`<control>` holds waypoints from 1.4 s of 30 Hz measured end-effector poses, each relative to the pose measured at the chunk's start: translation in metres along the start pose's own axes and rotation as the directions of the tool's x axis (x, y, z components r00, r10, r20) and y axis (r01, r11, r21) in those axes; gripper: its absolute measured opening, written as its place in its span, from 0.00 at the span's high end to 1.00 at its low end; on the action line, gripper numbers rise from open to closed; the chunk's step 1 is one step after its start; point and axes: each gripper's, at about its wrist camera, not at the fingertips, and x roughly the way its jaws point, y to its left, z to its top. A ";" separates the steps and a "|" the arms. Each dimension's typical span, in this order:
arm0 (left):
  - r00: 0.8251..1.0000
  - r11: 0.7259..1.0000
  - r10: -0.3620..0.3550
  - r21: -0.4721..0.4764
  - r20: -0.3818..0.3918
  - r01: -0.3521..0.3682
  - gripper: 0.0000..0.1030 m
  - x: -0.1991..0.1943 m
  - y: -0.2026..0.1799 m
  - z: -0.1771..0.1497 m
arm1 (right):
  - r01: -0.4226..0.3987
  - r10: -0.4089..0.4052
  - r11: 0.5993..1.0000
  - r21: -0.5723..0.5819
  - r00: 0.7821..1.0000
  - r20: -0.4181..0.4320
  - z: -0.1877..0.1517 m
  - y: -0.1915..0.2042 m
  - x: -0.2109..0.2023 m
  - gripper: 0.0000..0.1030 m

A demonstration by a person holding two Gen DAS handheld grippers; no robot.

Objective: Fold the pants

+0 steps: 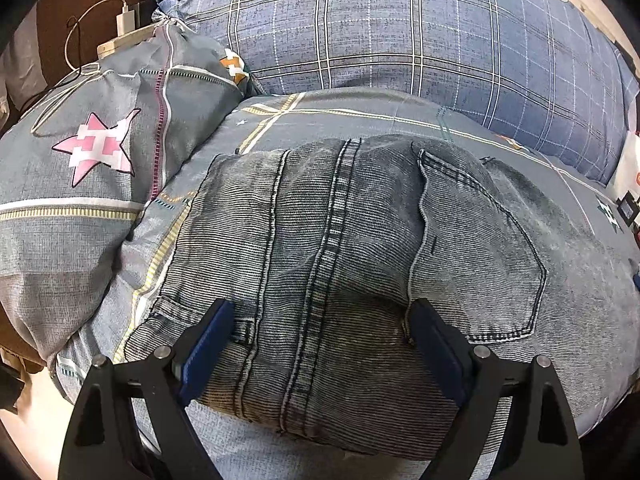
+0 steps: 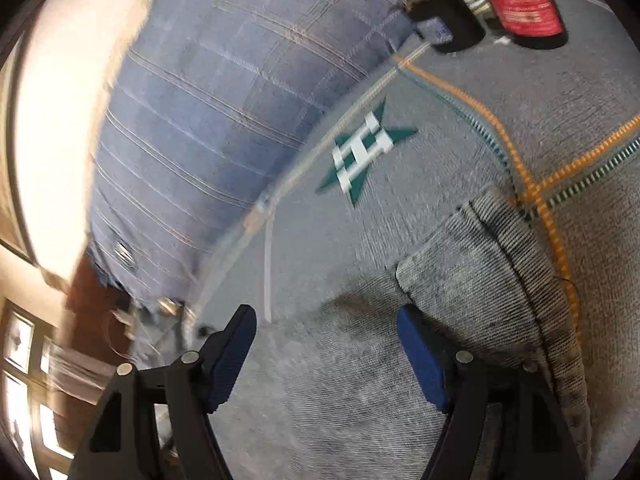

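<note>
Grey-blue denim pants lie folded in a compact stack on the bed, back pocket facing up. My left gripper is open just above the near part of the stack, its blue-padded fingers spread over the centre seam, nothing held. In the right wrist view the pants fill the lower right, blurred by motion. My right gripper is open over their edge and the bed cover, empty.
The grey bed cover with star prints lies under the pants. A star-print pillow is at the left, a blue plaid pillow behind. A charger and cable sit at the far left. Dark canisters stand beyond.
</note>
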 end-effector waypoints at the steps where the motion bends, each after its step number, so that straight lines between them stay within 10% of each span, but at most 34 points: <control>1: 1.000 1.000 -0.001 0.000 -0.001 0.001 0.12 0.000 0.000 0.000 | 0.002 -0.002 1.000 -0.004 1.000 -0.007 0.001 0.006 -0.004 0.26; 11: 0.999 1.000 0.021 -0.002 0.025 -0.021 0.12 -0.014 -0.002 0.004 | -0.005 0.006 1.000 -0.013 0.998 0.065 0.015 0.009 -0.020 0.26; 25: 0.973 0.989 -0.149 0.040 0.174 0.144 0.12 -0.078 -0.041 -0.009 | 0.072 -0.052 0.969 -0.235 0.995 0.090 -0.119 0.069 -0.070 0.25; 42: 0.960 0.955 -0.268 0.158 0.086 0.252 0.12 -0.066 -0.113 -0.015 | 0.125 -0.132 0.982 0.141 0.990 0.043 -0.131 -0.019 -0.113 0.25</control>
